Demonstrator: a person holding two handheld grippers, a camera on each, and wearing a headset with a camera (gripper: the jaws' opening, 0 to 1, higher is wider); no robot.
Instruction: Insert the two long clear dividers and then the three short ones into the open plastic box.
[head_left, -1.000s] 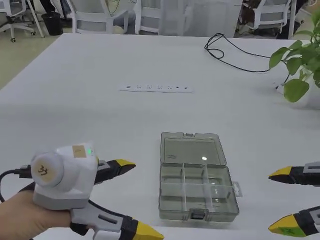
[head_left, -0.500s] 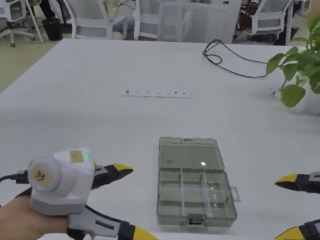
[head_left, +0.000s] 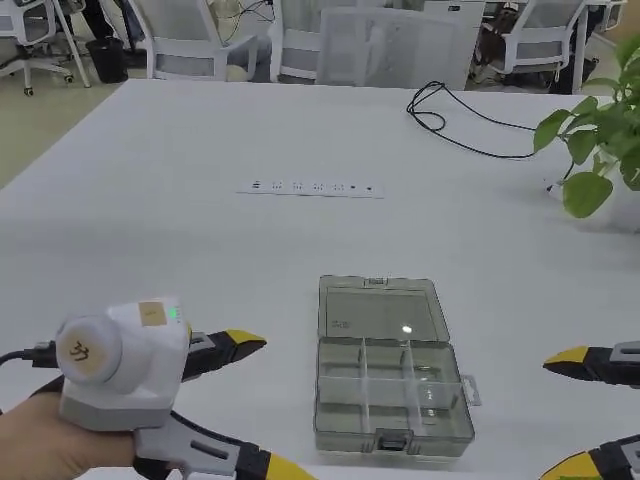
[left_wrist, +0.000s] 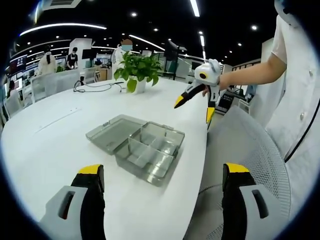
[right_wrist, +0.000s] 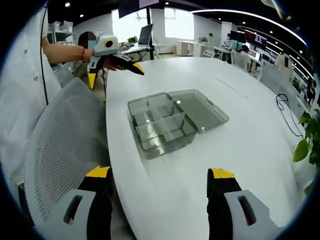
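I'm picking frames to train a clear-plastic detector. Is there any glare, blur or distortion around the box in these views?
Head view: sharp and evenly lit, with one small glare spot on the lid. Left gripper view: the fisheye curves the table edge, but the box is in focus. Right gripper view: the same bending, and a small glint on the lid.

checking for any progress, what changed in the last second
Nothing moved on the table; the small shift is the head camera's. The left gripper and right gripper stay open and empty either side of the plastic box, whose dividers sit as before.
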